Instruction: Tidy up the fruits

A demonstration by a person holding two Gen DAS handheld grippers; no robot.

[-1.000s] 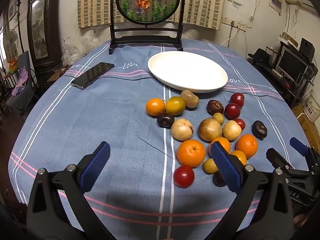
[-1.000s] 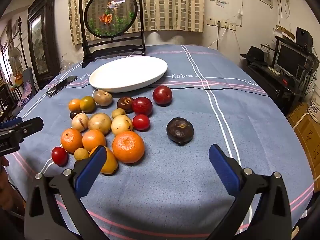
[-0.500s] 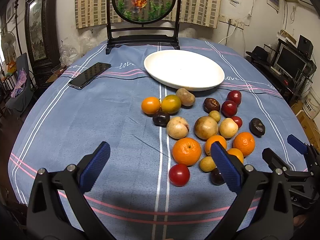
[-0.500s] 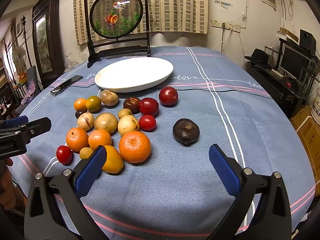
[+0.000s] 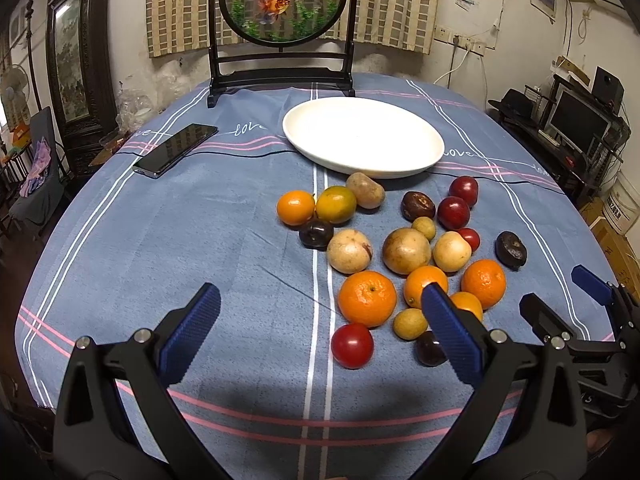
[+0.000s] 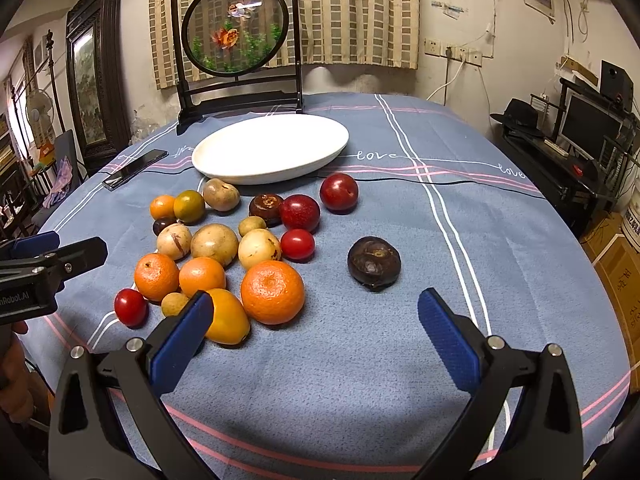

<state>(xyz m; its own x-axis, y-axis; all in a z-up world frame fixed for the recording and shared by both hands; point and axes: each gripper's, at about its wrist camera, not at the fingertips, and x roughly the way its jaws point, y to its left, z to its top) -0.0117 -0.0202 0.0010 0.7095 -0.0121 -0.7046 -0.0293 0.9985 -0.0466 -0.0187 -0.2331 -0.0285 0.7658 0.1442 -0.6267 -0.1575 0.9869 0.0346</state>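
— Fruits, a loose cluster of round oranges, red plums and tan ones (image 6: 224, 256), lie mid-frame on the blue striped tablecloth (image 6: 400, 340), below the empty white oval plate (image 6: 272, 148).

— And the grippers?

— Left gripper (image 5: 320, 332) and right gripper (image 6: 316, 336) both gape wide at the bottom, holding nothing.

Tablecloth (image 6: 400, 320) script: "love", stitched in white, legible at several places along the pink stripes in both views.
Left gripper (image 6: 52, 256) body label: white lettering "nRobot.AI", leading characters cut off at the frame edge.
Cardboard boxes (image 6: 624, 272) print: characters present, illegible.
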